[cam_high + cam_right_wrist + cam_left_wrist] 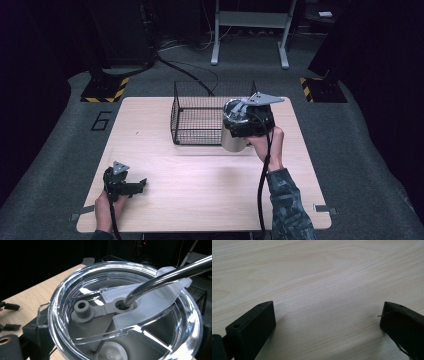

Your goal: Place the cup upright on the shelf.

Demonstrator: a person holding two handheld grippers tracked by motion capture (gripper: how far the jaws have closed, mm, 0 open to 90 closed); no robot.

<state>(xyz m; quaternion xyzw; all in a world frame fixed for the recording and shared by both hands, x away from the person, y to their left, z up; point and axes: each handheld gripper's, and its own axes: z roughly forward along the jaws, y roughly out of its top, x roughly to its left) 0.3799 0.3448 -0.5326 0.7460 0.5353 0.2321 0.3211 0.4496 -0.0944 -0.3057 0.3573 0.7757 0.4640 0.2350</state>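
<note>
Right gripper clamped on steel tumbler w/ straw beside wire basket, left gripper wide open, resting on table.

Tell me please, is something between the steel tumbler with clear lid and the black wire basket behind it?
Nothing visible stands between them. The right gripper holds the steel tumbler with clear lid against the black wire basket, at its near right corner.
</note>
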